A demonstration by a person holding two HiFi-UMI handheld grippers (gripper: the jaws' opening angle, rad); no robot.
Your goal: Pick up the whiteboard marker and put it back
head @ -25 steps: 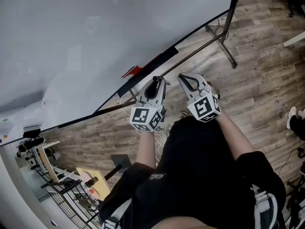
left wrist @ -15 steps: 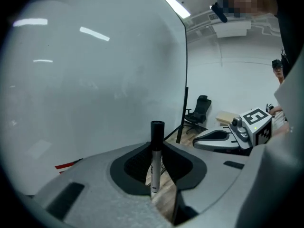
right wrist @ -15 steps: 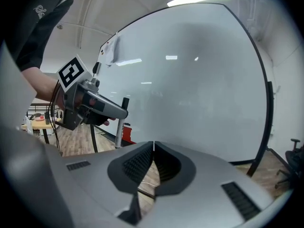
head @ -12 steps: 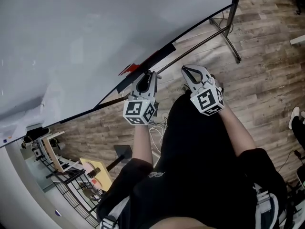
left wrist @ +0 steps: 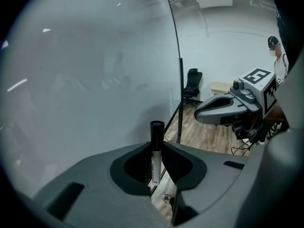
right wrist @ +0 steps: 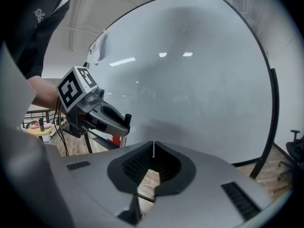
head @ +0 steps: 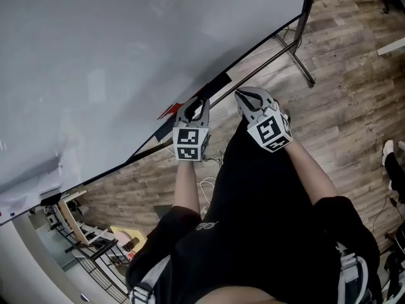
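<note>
Head view: looking steeply down at the whiteboard and the wood floor. The left hand-held gripper has its tips right up by the dark ledge along the board's bottom edge, next to a red thing I can't identify. Whatever's in its jaws is too small to tell from up here. The right hand-held gripper sits just beside it, clear of the board, and its jaws aren't readable either

Left gripper view: this settles it. The whiteboard marker stands upright, pinched between the jaws, with its black cap poking above them and its lower end lost in the gap. The board fills the left side. On the right you get the other gripper side-on, an office chair and a person cut off by the frame edge. The head view shows neither of those two

Right gripper view: its jaws are pressed together with just a thin slit and nothing in there. The left gripper shows from the side with the marker cap sticking out, close to the board. Can't tell if it touches
</note>
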